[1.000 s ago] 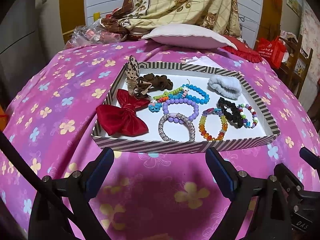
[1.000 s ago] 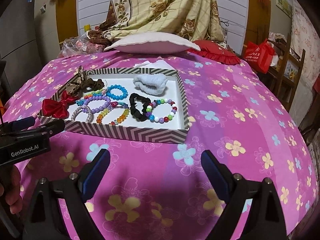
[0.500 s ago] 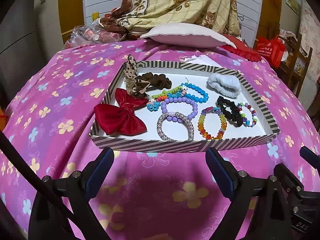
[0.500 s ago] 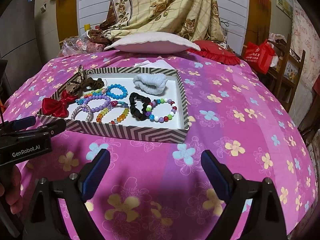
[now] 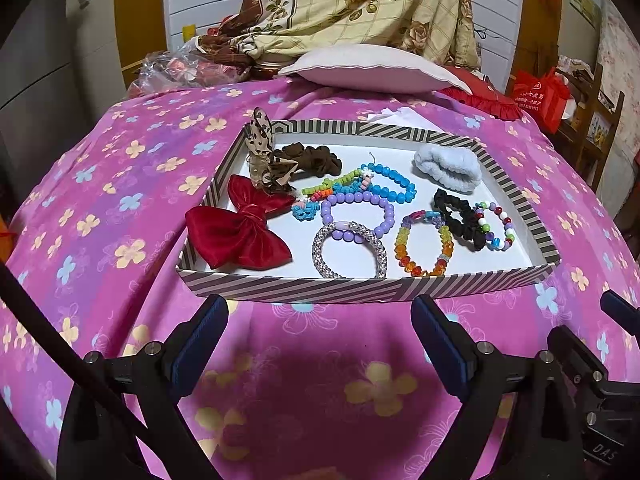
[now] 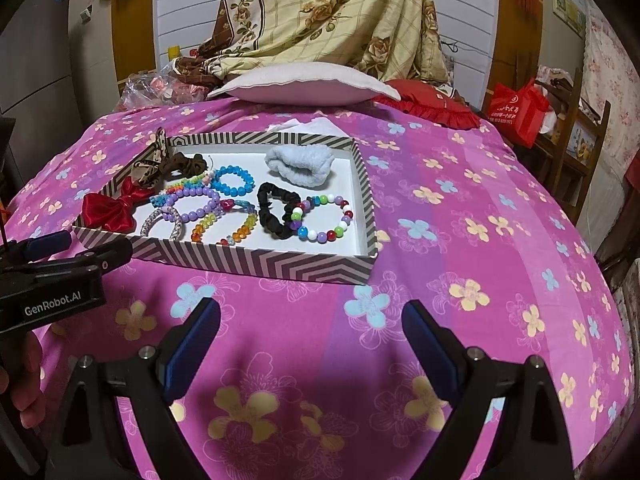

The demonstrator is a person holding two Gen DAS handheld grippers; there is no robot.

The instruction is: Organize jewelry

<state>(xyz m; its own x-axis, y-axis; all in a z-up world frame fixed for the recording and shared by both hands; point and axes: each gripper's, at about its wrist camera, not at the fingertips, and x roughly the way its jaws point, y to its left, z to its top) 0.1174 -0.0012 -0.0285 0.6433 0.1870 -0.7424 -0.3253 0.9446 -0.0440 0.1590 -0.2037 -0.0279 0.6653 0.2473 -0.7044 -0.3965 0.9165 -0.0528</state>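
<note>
Pink flowered bedding (image 5: 120,208) covers the bed in front of you, and on it sits the striped tray (image 5: 304,286) with every piece of jewelry and hair wear inside its walls. Your left gripper (image 5: 320,344) hangs just short of the tray's near wall, fingers spread wide and holding nothing; your right gripper (image 6: 310,340) hovers off the tray's near right corner, fingers likewise spread and empty.

Inside, the pieces crowd together. The red bow (image 5: 236,228) lies at the near left with the leopard bow (image 5: 264,156) and brown scrunchie (image 5: 312,158) behind it. The purple bracelet (image 5: 358,212) overlaps the silver bangle (image 5: 348,252) and the blue bracelet (image 5: 392,184), and the black scrunchie (image 5: 460,216) lies across the multicoloured bead bracelet (image 5: 496,224). The white scrunchie (image 5: 448,168) and rainbow bracelet (image 5: 424,244) lie more to themselves.

This could be a tray awaiting sorting or one just filled, so I can't name your step. Should you lift a piece, mind the overlaps: one ring may drag its neighbour. The near wall stands between your fingers and the beads, so come in from above.
</note>
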